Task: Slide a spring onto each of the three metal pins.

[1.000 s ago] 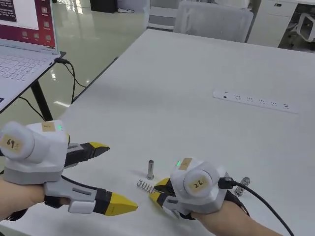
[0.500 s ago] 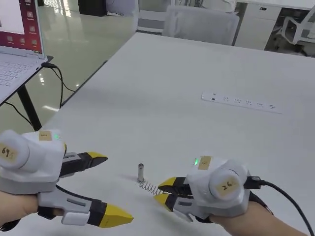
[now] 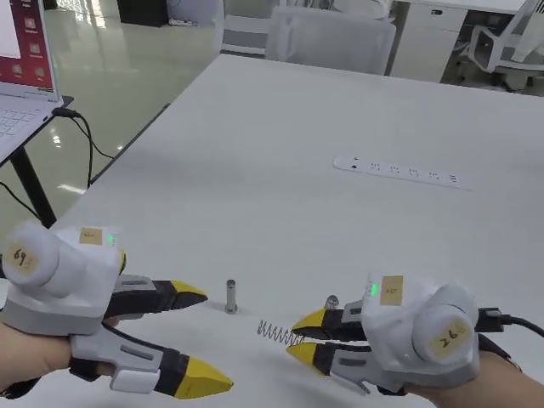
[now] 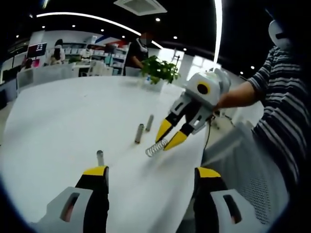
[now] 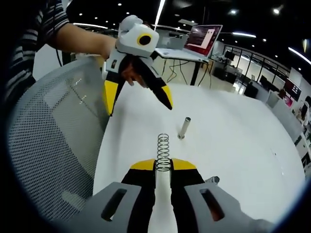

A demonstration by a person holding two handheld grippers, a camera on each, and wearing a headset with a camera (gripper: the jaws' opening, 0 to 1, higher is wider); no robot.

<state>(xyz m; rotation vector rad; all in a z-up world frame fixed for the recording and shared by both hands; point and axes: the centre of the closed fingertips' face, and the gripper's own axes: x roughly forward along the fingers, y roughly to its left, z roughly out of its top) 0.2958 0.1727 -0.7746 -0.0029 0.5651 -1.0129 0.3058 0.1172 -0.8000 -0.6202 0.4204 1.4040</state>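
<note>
The spring (image 3: 276,331), now lifted, is pinched by the right claw (image 3: 293,336), aimed at the ten-o'clock pin (image 3: 230,296); the left claw (image 3: 217,338) is held wide.

place: open office | evidence: laptop (image 3: 21,42), mesh chair (image 3: 331,38), power strip (image 3: 398,172)

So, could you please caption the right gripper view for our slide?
Right gripper holds a spring by one end, short of an upright metal pin on the table; open left gripper opposite.
</note>
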